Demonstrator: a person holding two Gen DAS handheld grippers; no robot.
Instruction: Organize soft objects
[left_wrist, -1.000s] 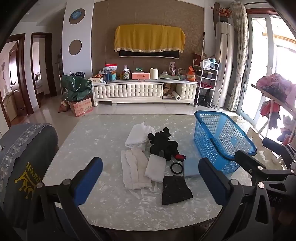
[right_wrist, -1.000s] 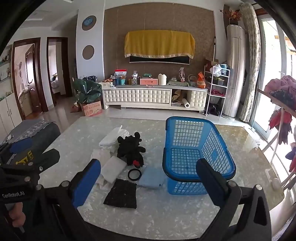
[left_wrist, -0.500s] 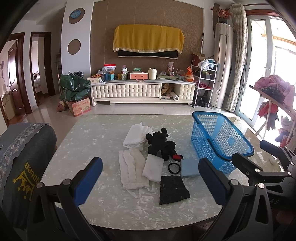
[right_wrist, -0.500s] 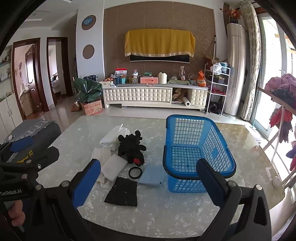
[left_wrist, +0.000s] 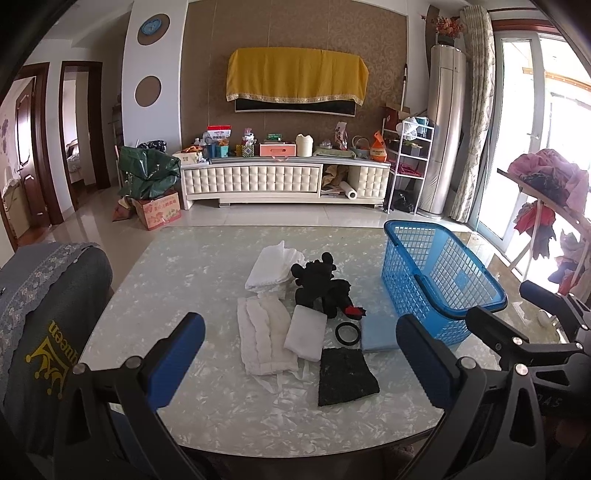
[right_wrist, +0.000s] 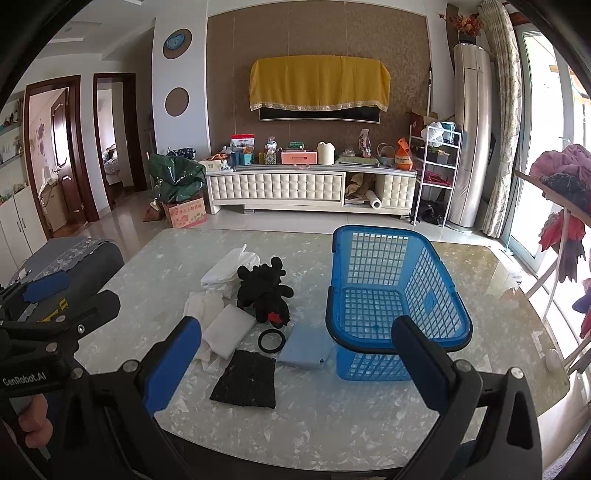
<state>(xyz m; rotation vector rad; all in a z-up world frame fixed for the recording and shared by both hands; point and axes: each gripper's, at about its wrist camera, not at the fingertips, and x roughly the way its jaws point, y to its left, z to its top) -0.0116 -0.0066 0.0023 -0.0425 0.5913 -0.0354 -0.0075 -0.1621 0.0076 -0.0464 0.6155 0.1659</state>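
— So where did everything sit on the worktop (left_wrist: 184, 280)?

— Mostly around the middle. A blue basket (right_wrist: 395, 295) stood toward the right edge, upright, with nothing visible inside it. Just beside its left wall lay a light blue cloth (right_wrist: 306, 349), flat, one edge touching the basket's base.

— And the rest of the soft things?

— A black plush toy (left_wrist: 321, 288) lay in the centre, with a folded white towel (left_wrist: 271, 267) against its far-left side. Nearer the front edge, a long white quilted cloth (left_wrist: 264, 336) lay flat, and a white sponge pad (left_wrist: 304, 332) overlapped its right side. A black ring (left_wrist: 347, 332) lay between that pad and the light blue cloth, just in front of the toy. Closest to the front edge lay a black scouring pad (left_wrist: 345, 376), flat and apart from the ring.

— What about the tools?

— Both hovered above the front edge, holding nothing. The left hand-held gripper (left_wrist: 299, 365) had its blue-padded fingers spread wide, and the right hand-held gripper (right_wrist: 295, 365) was spread just as wide. From the right wrist view, a person's fingers (right_wrist: 35, 424) wrapped the left tool's handle.

— Anything off the worktop?

— A grey chair back (left_wrist: 44, 317) with a yellow crown print stood at the left edge.
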